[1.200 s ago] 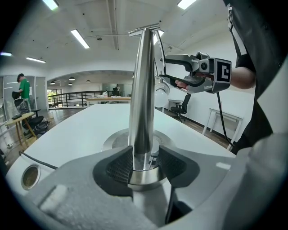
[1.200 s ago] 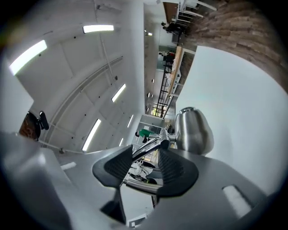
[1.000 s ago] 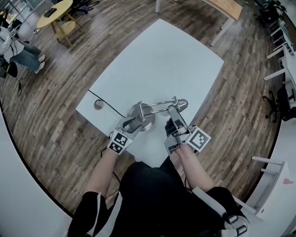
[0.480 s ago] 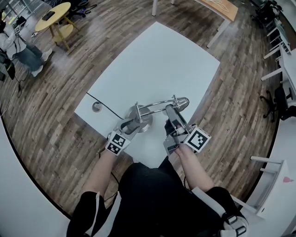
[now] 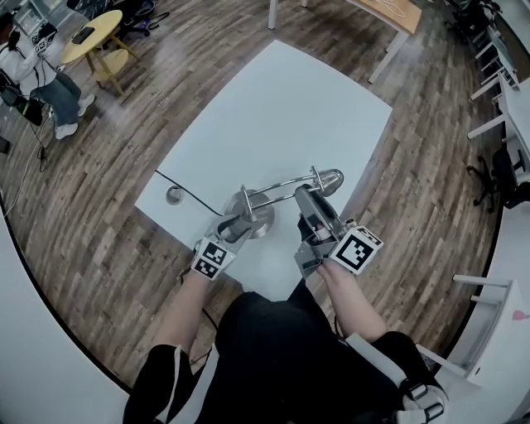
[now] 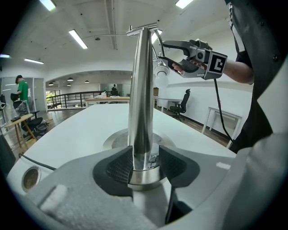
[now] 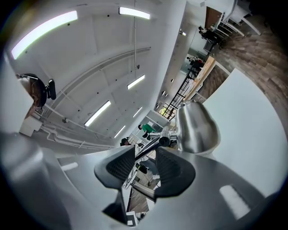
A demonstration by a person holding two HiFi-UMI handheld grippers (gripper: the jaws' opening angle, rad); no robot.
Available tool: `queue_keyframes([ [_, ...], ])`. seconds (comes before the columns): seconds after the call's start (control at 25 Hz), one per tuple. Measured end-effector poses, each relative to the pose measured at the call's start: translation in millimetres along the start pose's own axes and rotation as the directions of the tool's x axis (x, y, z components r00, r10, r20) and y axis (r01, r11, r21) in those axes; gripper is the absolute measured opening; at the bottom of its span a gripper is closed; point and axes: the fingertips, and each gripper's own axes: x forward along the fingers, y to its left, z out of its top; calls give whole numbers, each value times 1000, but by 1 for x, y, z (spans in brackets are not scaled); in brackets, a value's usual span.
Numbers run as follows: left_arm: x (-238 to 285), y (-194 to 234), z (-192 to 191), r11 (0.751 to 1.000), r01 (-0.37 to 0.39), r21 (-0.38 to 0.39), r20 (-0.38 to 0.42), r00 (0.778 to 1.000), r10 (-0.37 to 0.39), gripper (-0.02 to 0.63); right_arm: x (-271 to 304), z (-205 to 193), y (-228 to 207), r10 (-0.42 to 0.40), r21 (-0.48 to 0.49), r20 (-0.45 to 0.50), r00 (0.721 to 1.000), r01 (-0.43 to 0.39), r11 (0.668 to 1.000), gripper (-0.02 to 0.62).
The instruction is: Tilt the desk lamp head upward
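A chrome desk lamp stands near the front edge of the white table [image 5: 281,108], with its round base [image 5: 263,224] and upright post [image 6: 140,90]. My left gripper [image 5: 236,222] is shut on the post low down, pads on both sides [image 6: 143,164]. Two thin arm rods [image 5: 281,186] run right to the bell-shaped lamp head [image 5: 329,177], whose bulb [image 6: 161,76] points down. My right gripper [image 5: 308,199] is just behind the head [image 7: 195,128]. Its jaws [image 7: 144,152] are closing around the arm rods, and a gap still shows at the pads.
A black cable [image 5: 195,192] runs from the base to a grommet hole [image 5: 174,195] at the table's left corner. A yellow round table [image 5: 95,25] and a seated person [image 5: 41,83] are far left. Office chairs [image 5: 497,182] stand at the right on the wood floor.
My right gripper has edged forward along the lamp arm toward the head. The left gripper has stayed clamped on the post.
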Motion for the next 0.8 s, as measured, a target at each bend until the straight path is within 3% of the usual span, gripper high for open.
queue_keyframes([
  [0.8,0,-2,0,1000,1,-8,3,1000,-1,179,4,12,30,18,-152,-18,1000,-20,988,112],
])
